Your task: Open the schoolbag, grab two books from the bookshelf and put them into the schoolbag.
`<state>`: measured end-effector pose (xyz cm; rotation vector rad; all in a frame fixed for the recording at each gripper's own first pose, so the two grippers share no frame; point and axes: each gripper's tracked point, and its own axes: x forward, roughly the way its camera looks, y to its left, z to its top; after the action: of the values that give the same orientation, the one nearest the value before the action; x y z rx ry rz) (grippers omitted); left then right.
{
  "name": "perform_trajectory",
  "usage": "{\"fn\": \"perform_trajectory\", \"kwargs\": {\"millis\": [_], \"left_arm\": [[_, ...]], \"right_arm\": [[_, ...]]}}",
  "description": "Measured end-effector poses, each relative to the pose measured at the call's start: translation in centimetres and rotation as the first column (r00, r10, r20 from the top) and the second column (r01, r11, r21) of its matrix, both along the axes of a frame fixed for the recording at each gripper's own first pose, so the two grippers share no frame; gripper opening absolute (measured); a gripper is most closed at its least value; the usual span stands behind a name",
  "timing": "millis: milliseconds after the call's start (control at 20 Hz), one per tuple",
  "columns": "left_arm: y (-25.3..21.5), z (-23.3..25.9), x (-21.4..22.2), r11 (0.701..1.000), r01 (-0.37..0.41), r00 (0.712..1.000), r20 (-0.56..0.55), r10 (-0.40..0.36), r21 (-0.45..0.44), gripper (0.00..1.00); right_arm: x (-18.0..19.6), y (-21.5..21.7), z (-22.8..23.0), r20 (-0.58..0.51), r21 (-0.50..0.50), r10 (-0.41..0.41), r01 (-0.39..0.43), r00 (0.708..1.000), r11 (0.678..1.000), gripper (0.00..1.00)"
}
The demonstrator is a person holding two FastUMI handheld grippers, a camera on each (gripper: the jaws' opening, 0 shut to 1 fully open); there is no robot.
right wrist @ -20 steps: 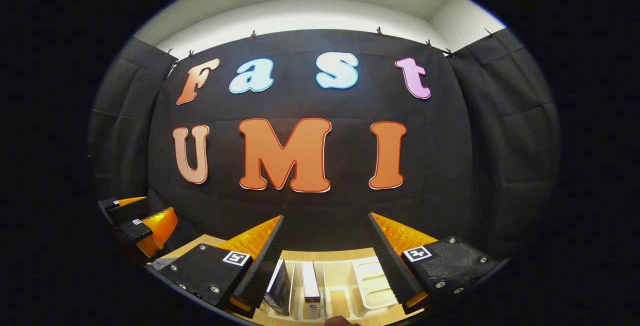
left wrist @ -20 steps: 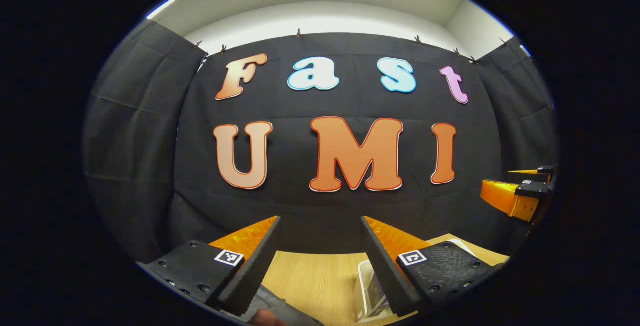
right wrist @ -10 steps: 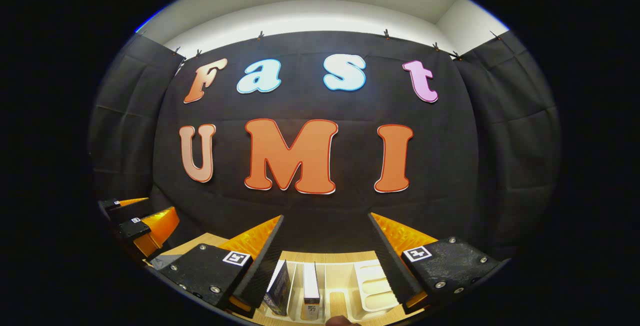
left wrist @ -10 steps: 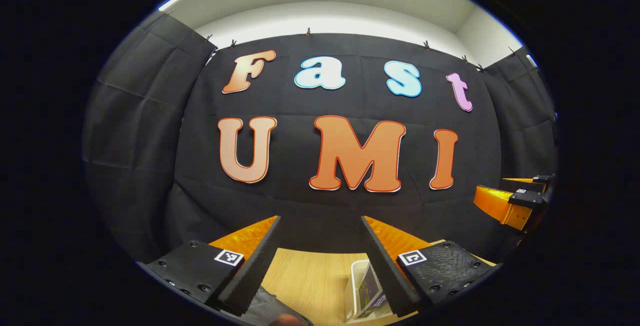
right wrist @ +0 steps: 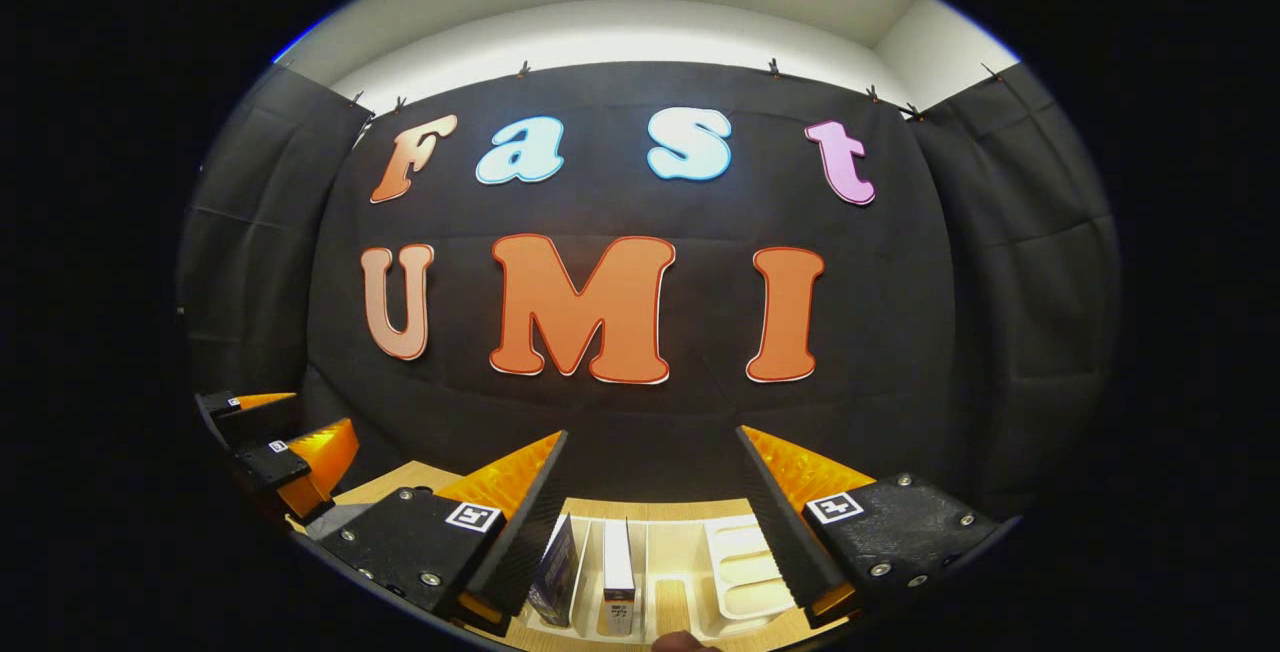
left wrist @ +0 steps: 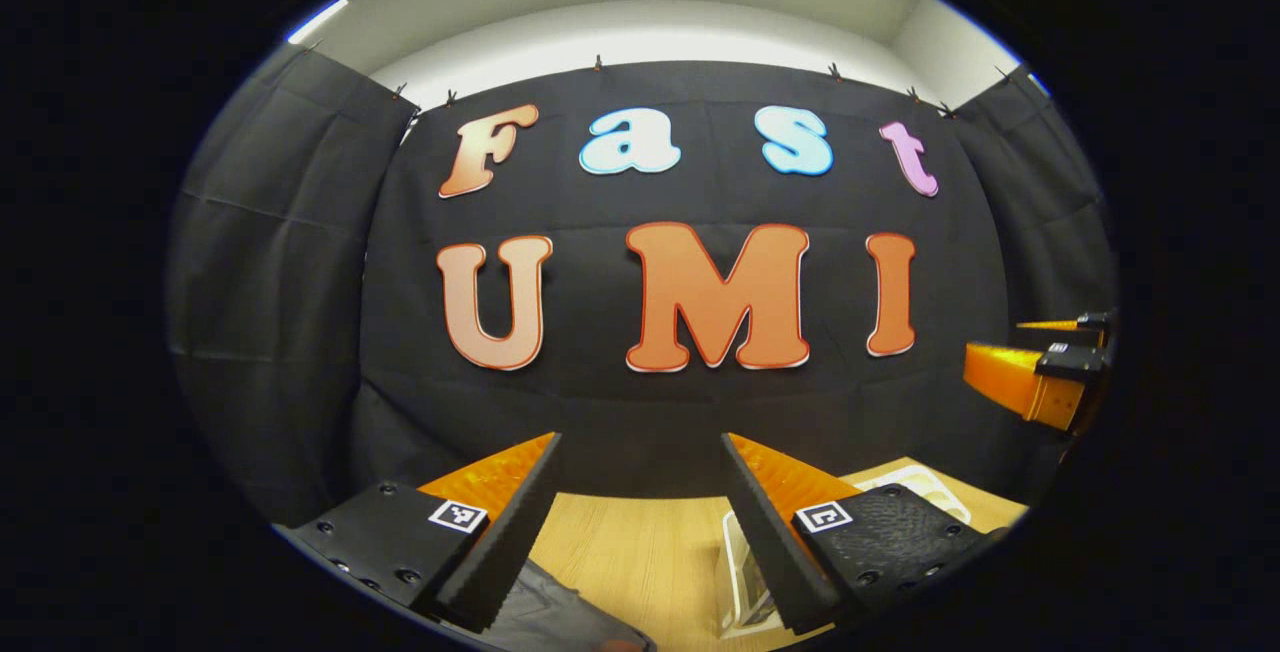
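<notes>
Both grippers held high over the table (left wrist: 620,552), pointed at the booth wall, nothing touched yet. Left gripper (left wrist: 640,492) has its fingers spread wide, nothing between them; below it a dark grey fabric corner, likely the bag (left wrist: 555,612), lies at the bottom edge, just left of the rack end (left wrist: 745,572). Whether the bag is zipped can't be told, too little shows. Right gripper (right wrist: 650,487) also spread wide and empty, hanging above the rack (right wrist: 740,557), a pale slotted holder on the table. Two books stand upright in its left slots: a dark-covered book (right wrist: 553,582) close by the left finger, and a white-spined book (right wrist: 618,572) just beside it in the next slot, apart from each other. The right gripper also shows at the far right of the left gripper view (left wrist: 1040,372), the left one at the far left of the right gripper view (right wrist: 270,442). Judgement: books are thin, stiff, fairly light, covers probably smooth so may slip; best pinched across both covers near the top edge and lifted straight up out of the slot. Bag is soft and floppy, will sag and shift when tugged, so take it by the zip pull or the opening's edge, one gripper steadying the fabric.
</notes>
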<state>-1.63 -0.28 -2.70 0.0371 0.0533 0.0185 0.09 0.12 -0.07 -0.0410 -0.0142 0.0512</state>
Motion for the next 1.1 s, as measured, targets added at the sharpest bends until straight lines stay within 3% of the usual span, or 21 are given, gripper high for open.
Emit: {"fn": "perform_trajectory", "kwargs": {"millis": [250,550,800,1100], "left_arm": [[0.2,-5.6,-0.9,0.992,0.01,0.992,-0.13,0.006,0.126,0.96],[0.9,-13.0,-2.9,0.952,0.03,0.959,-0.276,0.058,0.304,0.97],[2.4,-20.2,-5.2,0.889,0.073,0.908,-0.399,0.128,0.452,0.98],[2.7,-26.2,-8.2,0.769,0.199,0.869,-0.472,0.147,0.607,0.97]], "right_arm": [[-0.4,-2.5,-0.2,0.011,-0.032,-0.025,0.026,1.0,0.999,0.95],[0.8,-5.1,-1.0,0.01,-0.036,-0.062,0.062,0.998,0.997,0.95],[1.5,-7.6,-2.1,0.005,-0.037,-0.105,0.105,0.995,0.994,0.95],[1.9,-9.8,-3.5,-0.018,-0.027,-0.14,0.139,0.99,0.99,0.95]]}}
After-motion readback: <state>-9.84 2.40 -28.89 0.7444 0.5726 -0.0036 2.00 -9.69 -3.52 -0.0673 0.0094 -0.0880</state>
